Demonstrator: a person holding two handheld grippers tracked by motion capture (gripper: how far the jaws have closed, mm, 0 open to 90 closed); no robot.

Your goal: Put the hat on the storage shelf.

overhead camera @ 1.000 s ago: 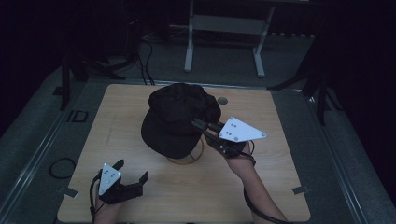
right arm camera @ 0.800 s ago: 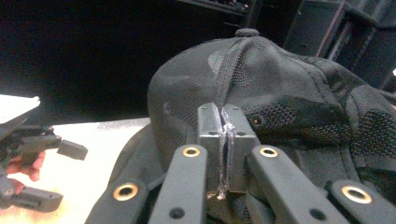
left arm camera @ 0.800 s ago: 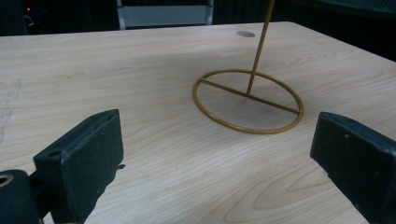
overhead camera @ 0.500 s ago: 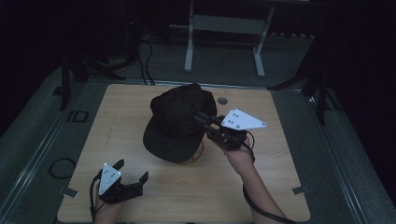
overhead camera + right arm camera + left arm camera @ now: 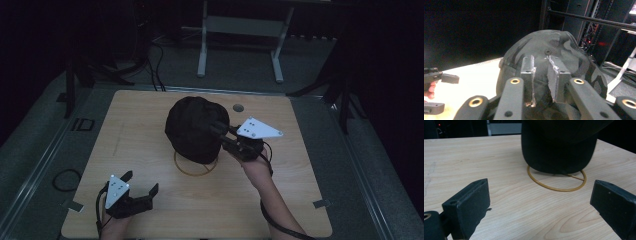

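Two grippers are working over a pale wooden table (image 5: 150, 130), each held in a person's hand. Going from the left: the left gripper (image 5: 141, 186) is sitting low at the near left part of the table, its jaws standing spread wide with nothing between them. In the left gripper view the two black jaws are rising from the bottom corners, far apart, and bare wood is lying between them. Ahead of those jaws, well apart from them, a thin yellow-brown ring (image 5: 556, 185) is lying flat on the table, and a black cap (image 5: 559, 145) is hanging directly over the ring's far half; whether the cap's lower edge is touching the wood cannot be told.

Farther right, the right gripper (image 5: 220, 131) is reaching in at the cap (image 5: 196, 127) from its right side, above the ring (image 5: 195, 169). In the right gripper view the two metal-faced fingers (image 5: 527, 72) are standing close together, pinching a fold of the cap's dark patterned fabric (image 5: 549, 50), and the crown is rising just beyond them with its top button visible. The left gripper (image 5: 437, 90) is showing far off at that view's left edge. A small round hole (image 5: 238, 107) is lying in the tabletop beyond the right gripper.
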